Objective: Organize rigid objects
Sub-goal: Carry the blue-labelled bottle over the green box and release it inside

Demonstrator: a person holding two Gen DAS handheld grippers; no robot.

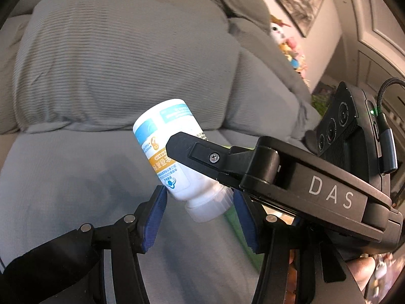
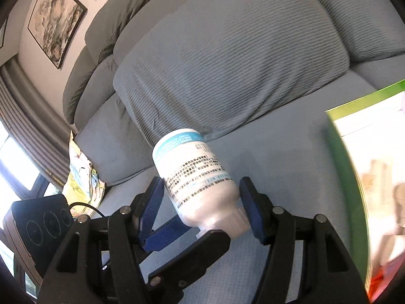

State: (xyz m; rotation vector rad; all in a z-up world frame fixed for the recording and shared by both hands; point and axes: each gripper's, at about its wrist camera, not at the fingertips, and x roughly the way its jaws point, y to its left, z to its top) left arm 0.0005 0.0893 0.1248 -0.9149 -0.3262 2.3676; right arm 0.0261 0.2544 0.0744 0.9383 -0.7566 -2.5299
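Observation:
A white pill bottle (image 1: 172, 136) with a blue and orange label hangs tilted above the grey sofa seat (image 1: 76, 177), its base pointing away and its cap toward the cameras. My left gripper (image 1: 200, 197) is shut on the cap end, with a blue pad on each side. A black finger (image 1: 192, 154) of my right gripper crosses the bottle's body from the right. In the right wrist view my right gripper (image 2: 202, 185) is shut on the bottle (image 2: 192, 162) around its lower body. Below it, a finger (image 2: 164, 235) of the left gripper reaches the cap.
Big grey back cushions (image 1: 114, 63) rise behind the seat. A green-edged box (image 2: 354, 164) lies on the seat at the right. Plush toys (image 1: 288, 48) sit at the sofa's far end, and a patterned cloth (image 2: 81, 177) lies beside it. Framed pictures (image 2: 55, 20) hang on the wall.

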